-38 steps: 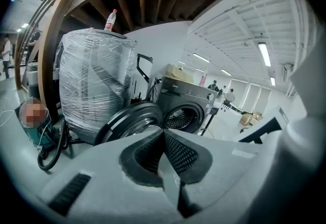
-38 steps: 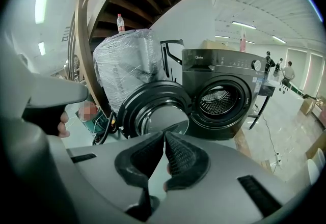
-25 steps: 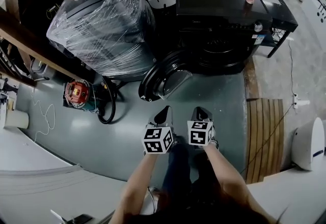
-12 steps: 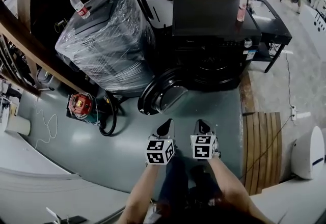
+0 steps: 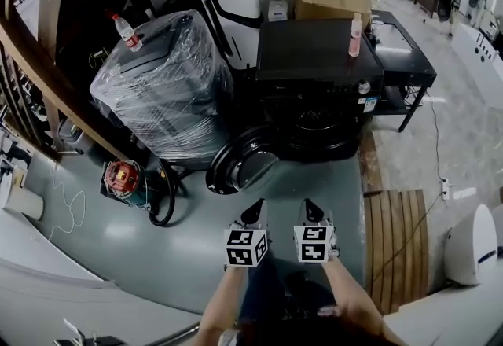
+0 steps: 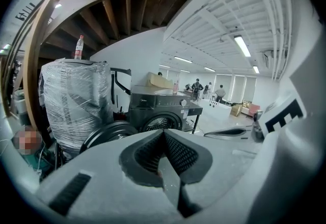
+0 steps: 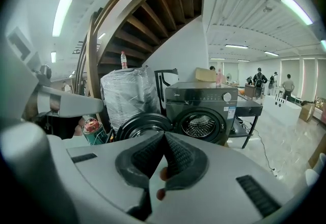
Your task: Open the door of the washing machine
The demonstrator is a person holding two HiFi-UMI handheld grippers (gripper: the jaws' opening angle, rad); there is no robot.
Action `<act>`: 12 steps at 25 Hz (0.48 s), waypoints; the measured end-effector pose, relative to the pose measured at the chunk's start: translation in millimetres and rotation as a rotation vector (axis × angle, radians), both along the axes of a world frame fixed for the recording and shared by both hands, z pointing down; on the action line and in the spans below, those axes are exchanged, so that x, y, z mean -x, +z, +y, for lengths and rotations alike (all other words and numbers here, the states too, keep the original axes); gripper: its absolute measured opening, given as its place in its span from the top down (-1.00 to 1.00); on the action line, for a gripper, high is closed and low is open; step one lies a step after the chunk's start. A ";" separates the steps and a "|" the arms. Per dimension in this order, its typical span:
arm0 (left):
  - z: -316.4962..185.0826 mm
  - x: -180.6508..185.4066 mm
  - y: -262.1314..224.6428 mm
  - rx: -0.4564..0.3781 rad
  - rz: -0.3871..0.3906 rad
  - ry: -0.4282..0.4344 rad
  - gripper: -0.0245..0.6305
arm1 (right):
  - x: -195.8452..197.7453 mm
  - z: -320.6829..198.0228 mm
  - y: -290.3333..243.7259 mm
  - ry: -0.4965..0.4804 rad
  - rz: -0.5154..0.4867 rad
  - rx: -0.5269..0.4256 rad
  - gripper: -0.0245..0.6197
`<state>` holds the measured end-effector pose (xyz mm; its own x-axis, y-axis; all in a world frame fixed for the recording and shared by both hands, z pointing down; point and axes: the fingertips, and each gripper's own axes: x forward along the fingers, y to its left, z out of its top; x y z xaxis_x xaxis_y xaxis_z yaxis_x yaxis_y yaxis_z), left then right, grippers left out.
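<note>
**Door open, both grippers closed**

The washing machine (image 5: 318, 93) stands ahead of both grippers, its round door (image 5: 240, 162) swung wide open, ahead-left. The left gripper (image 5: 255, 209) and right gripper (image 5: 309, 207) are side by side, jaws pressed together on nothing.

Your left gripper (image 5: 255, 209), right gripper (image 5: 308, 207): pale grey shells, marker cubes (image 5: 247, 247) black-and-white.
Your pads (image 6: 178, 152): black, ribbed.
Your trousers (image 5: 267, 289): dark.

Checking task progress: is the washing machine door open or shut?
Open: the door hangs swung out left of the washing machine, and its drum shows.
</note>
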<state>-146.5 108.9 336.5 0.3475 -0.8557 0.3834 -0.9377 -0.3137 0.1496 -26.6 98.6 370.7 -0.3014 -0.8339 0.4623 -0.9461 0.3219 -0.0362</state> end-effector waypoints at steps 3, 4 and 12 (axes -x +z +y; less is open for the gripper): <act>6.6 -10.7 -8.1 -0.015 -0.004 0.003 0.89 | -10.0 5.9 -10.1 0.003 -0.008 -0.015 0.92; 8.9 -13.4 -10.2 -0.018 -0.002 0.002 0.89 | -13.1 7.8 -12.7 0.006 -0.014 -0.018 0.92; 17.0 -34.1 -34.8 -0.052 0.024 -0.009 0.89 | -40.7 15.5 -41.1 0.026 -0.019 -0.065 0.92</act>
<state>-112.3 125.9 301.7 0.3484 -0.8772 0.3303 -0.9367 -0.3133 0.1561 14.1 114.0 329.5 -0.2871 -0.8699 0.4010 -0.9536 0.2990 -0.0341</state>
